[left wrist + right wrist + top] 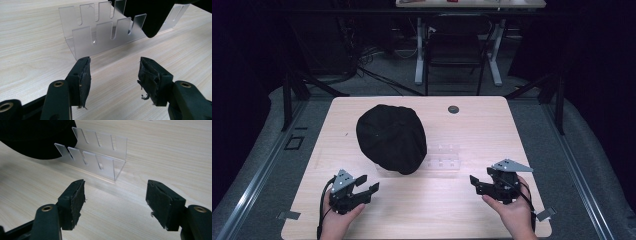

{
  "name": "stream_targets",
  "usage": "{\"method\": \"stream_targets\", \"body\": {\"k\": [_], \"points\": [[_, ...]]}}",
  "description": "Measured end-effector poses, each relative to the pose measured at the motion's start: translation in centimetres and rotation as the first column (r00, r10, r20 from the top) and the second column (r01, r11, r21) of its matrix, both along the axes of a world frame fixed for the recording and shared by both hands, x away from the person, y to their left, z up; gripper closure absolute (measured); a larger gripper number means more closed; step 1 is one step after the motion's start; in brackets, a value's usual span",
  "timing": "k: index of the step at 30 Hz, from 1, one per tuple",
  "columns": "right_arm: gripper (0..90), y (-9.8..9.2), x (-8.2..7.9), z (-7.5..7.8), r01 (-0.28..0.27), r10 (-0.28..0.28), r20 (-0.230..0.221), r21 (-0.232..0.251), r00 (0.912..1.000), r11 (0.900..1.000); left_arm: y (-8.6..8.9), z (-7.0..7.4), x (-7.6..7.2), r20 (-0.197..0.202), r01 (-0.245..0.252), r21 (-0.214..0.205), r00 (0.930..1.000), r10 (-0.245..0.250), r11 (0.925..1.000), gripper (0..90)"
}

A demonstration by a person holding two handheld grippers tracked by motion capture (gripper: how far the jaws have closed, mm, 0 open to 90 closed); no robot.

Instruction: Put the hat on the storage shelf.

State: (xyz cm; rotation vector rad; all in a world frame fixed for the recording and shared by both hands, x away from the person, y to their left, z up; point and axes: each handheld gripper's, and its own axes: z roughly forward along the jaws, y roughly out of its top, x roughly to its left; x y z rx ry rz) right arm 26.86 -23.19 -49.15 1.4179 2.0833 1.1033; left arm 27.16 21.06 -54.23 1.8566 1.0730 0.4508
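A black cap (391,138) lies near the middle of the bench (472,200), draped over the left end of a clear slotted acrylic rack (443,157), which sits just at the cap's four o'clock. Both grippers rest low near the front edge, well apart from the cap: the left gripper (363,187) at about seven o'clock from it, the right gripper (477,184) at about five o'clock. Each has its fingers spread wide with nothing between them; the left gripper view shows bare wood between the fingers (83,75), and the right gripper view shows the same between its own fingers (75,200). The work in hand seems to be taking hold of the cap, so a good approach would likely be to come in low from both sides, pinch the soft brim edge rather than the crown, and lift gently so the light rack is not dragged or tipped with the fabric. The bench is pale wood-grain laminate with a round cable grommet (453,109) toward its far edge, at about one o'clock from the cap. Around it the room is dim: grey floor, dark frame legs, loose cables, and a chair (457,47) under another desk at twelve o'clock.
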Motion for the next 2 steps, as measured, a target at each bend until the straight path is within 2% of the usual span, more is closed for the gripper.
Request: {"method": "stream_targets", "body": {"k": [2], "points": [[31.5,-0.03,-0.12,-0.54,0.002,-0.002,0.005,-0.017,1.0,0.9999,-0.08,0.0,0.02,0.0,-0.001,-0.003,1.0,0.001,1.0,43.3]]}}
